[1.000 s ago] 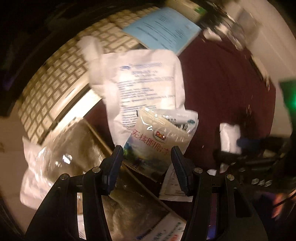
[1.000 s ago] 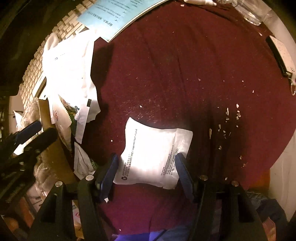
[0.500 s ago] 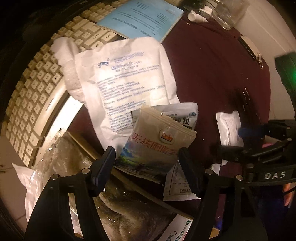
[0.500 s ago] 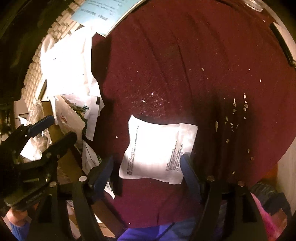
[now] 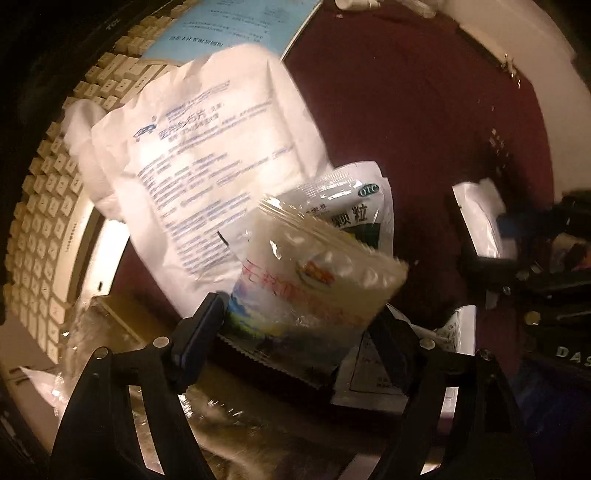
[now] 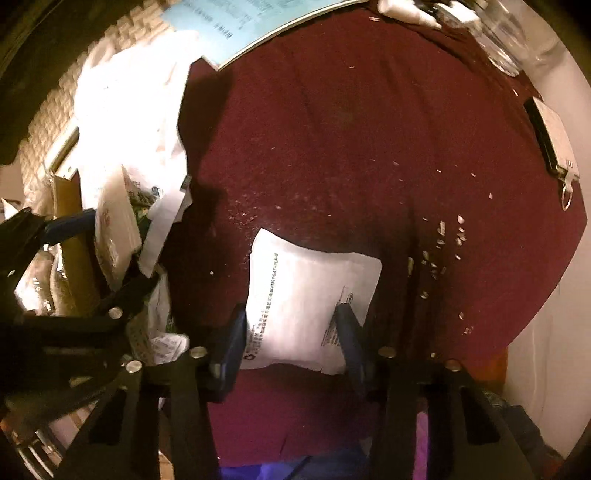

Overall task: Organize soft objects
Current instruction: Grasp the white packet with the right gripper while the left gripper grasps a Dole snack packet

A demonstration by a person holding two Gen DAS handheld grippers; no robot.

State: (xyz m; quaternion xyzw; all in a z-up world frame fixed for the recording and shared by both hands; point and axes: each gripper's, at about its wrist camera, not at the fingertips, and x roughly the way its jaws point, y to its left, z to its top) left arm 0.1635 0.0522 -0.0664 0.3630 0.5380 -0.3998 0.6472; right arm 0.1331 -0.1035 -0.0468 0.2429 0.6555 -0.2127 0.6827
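My left gripper [image 5: 295,328] is open, its fingers on either side of a Dole snack pouch [image 5: 310,288] that lies on a pile with an OTC sachet [image 5: 354,206] and a large white printed bag [image 5: 207,177]. My right gripper [image 6: 291,339] has closed in on a white puffy packet [image 6: 306,291] on the dark red cloth [image 6: 351,129]; both fingers touch its sides. The left gripper also shows at the left of the right wrist view [image 6: 92,251].
A beige keyboard [image 5: 48,192] and a blue paper sheet [image 5: 236,26] lie at the back left. A clear crinkly bag over a cardboard box [image 5: 122,332] sits under the left gripper. A white tag with a ring [image 6: 554,140] and crumbs [image 6: 443,243] are on the cloth at right.
The left gripper opened wider and moved forward over the Dole pouch. The right gripper's fingers narrowed from wide open onto the white packet.
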